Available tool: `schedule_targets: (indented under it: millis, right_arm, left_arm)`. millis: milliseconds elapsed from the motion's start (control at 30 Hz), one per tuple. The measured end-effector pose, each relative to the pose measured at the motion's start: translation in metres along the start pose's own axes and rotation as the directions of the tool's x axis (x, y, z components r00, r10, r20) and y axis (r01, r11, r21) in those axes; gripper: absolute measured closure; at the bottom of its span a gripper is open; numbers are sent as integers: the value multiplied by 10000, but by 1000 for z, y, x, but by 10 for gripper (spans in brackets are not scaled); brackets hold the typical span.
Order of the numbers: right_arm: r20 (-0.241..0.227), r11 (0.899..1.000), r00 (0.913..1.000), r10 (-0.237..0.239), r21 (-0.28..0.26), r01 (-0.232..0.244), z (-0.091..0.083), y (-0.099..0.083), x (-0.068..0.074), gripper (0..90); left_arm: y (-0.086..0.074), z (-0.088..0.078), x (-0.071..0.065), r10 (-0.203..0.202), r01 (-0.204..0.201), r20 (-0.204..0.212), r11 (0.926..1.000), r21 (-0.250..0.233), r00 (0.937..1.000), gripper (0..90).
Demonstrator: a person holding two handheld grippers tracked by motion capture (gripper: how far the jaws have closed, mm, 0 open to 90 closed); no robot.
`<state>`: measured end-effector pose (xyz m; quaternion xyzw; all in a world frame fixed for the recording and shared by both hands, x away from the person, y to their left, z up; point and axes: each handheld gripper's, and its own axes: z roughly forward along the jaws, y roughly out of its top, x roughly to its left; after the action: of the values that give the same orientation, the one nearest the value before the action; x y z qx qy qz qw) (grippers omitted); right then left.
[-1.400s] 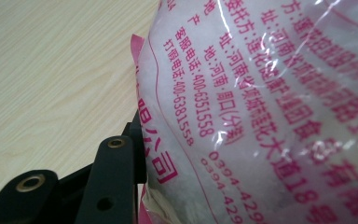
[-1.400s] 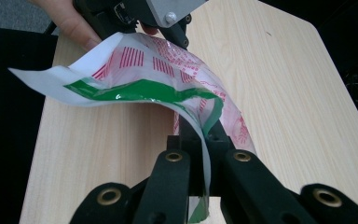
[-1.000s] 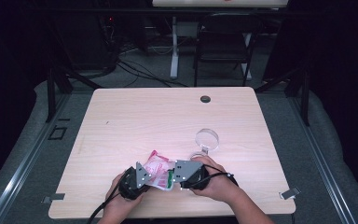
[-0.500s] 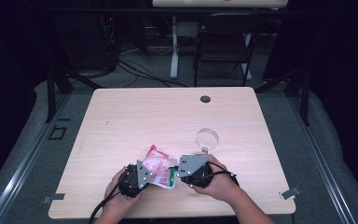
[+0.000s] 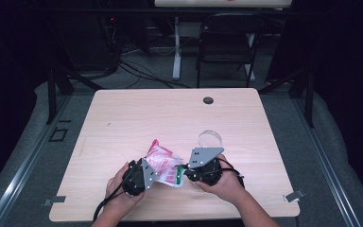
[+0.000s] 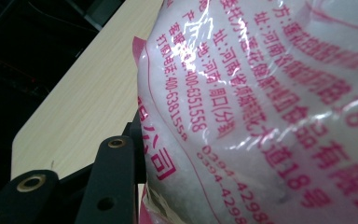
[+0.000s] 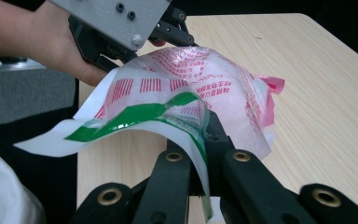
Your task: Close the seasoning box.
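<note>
Bag (image 5: 163, 163): lower centre of high view, held between both grippers above table (image 5: 123, 123) | Left gripper (image 5: 147, 174): jaws clamped on bag's side | Right gripper (image 5: 185, 171): jaws pinched tight on bag's green-striped edge (image 7: 186, 119)

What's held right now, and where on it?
A plastic bag: the right hand-held gripper pinches its green-striped edge, and the left hand-held gripper clamps its bulging body.

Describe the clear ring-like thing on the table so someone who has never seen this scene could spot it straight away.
Start from the wooden table and find the person's right gripper near its front edge. Just beyond it lies the clear ring, alone on bare wood; unlike the red-printed bag, it is see-through and unprinted.
</note>
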<state>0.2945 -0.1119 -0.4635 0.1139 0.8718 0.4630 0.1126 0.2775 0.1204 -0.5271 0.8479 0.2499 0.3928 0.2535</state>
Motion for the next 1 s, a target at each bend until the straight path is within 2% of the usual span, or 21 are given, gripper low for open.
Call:
schedule_targets:
  millis: [167, 433, 633, 1000]
  right_arm:
    - [-7, 9980, 9983, 584, -247, -584, -4, -2, -6, 900]
    - [94, 9862, 9882, 1528, -661, -1519, -12, -8, -17, 900]
    - [44, 9764, 9807, 1956, -942, -1943, -18, -12, -23, 900]
    - [-157, 9597, 9658, 2588, -1094, -2589, -27, -18, -32, 900]
  left_arm:
    - [8, 1, 3, 261, -261, -188, 9997, -36, 9995, 591]
    - [22, 4, 5, 715, -716, -425, 9974, 4, 9965, 593]
    - [32, 6, 6, 1066, -1072, -639, 9942, -66, 9922, 595]
    - [45, 11, 5, 1523, -1538, -742, 9880, -150, 9855, 595]
